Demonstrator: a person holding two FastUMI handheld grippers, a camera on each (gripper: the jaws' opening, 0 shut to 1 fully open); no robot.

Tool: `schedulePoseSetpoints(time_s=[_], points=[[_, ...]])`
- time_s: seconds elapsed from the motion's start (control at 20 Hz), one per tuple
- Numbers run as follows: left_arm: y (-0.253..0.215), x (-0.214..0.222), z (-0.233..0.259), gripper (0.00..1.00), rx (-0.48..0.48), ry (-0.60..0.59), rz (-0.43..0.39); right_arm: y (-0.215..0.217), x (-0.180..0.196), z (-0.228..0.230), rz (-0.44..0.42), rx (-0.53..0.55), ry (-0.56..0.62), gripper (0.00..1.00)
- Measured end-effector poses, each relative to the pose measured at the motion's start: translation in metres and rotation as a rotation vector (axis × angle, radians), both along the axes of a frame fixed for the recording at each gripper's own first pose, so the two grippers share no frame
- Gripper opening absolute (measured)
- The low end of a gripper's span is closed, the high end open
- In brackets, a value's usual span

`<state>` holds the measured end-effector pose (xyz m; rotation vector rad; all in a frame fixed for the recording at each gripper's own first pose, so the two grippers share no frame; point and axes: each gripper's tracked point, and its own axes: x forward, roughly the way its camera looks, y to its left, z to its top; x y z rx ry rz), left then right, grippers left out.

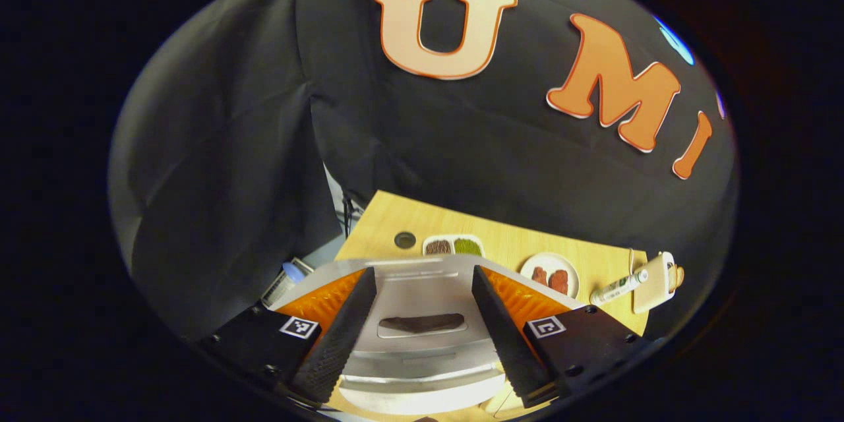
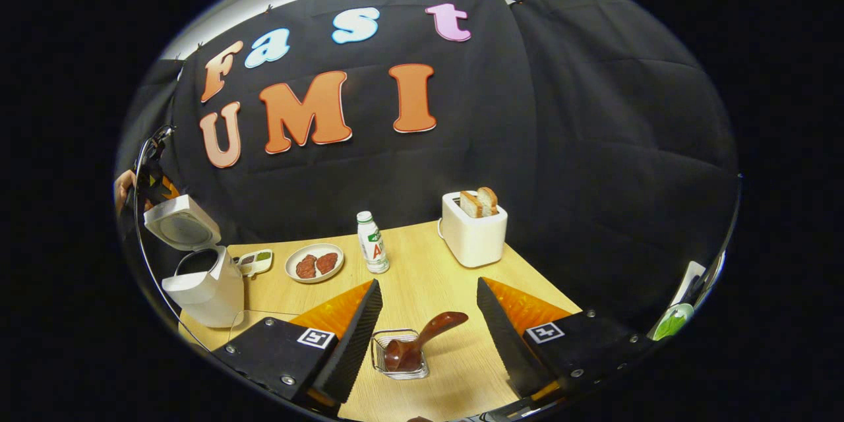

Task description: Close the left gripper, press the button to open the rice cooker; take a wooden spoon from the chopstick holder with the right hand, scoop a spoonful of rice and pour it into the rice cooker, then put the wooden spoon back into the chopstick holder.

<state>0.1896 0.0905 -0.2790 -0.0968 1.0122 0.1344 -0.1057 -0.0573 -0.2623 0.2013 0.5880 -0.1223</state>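
In the right gripper view, the right gripper (image 2: 428, 336) hangs above the light wooden table (image 2: 428, 264) with its two fingers spread wide apart and nothing between them. Directly below that gap stands a small clear square chopstick holder (image 2: 399, 354), and the dark brown wooden spoon (image 2: 422, 337) sits in it, bowl down, handle leaning up and to the right; neither finger touches it. Far to the left the white rice cooker (image 2: 201, 287) stands with its lid (image 2: 181, 224) raised, the pot open.

In the left gripper view, the left gripper (image 1: 422, 333) holds its fingers parted, one on each side of the cooker's pale raised lid, which has a dark slot at its middle; I cannot tell whether they touch it.

On the table between cooker and toaster there are one white two-part dish (image 2: 256, 262) with brown and green fillings, one round white plate (image 2: 314, 262) bearing two reddish-brown pieces, and one white bottle (image 2: 373, 244) with a green and red label whose writing is too small to read. One white toaster (image 2: 473, 231) holds two slices of bread (image 2: 479, 202). Each gripper carries two square black-and-white markers.
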Motion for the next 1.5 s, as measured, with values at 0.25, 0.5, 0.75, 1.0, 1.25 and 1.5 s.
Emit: schedulePoseSetpoints(time_s=[0.25, 0.5, 0.75, 1.0, 1.25, 1.5], points=[[-0.005, -0.051, -0.039, 0.99, 0.017, 0.136, -0.024, 0.012, 0.011, -0.004, 0.08, -0.004, -0.009, 0.9], [-0.016, -0.112, -0.108, 1.0, 0.038, 0.4, -0.005, 0.03, 0.02, -0.004, 0.139, -0.004, -0.004, 0.9], [-0.019, -0.103, -0.11, 0.95, 0.06, 0.359, -0.004, 0.046, 0.027, 0.001, 0.198, -0.021, -0.022, 0.9], [-0.022, -0.106, -0.098, 0.96, 0.021, 0.253, 0.017, 0.063, 0.04, 0.016, 0.245, -0.034, -0.059, 0.91], [-0.033, -0.106, -0.018, 0.98, 0.043, -0.036, -0.041, 0.077, 0.07, 0.051, 0.252, -0.05, -0.151, 0.92], [-0.057, -0.114, 0.074, 0.98, 0.037, -0.388, -0.108, 0.1, 0.099, 0.104, 0.274, -0.087, -0.298, 0.93]])
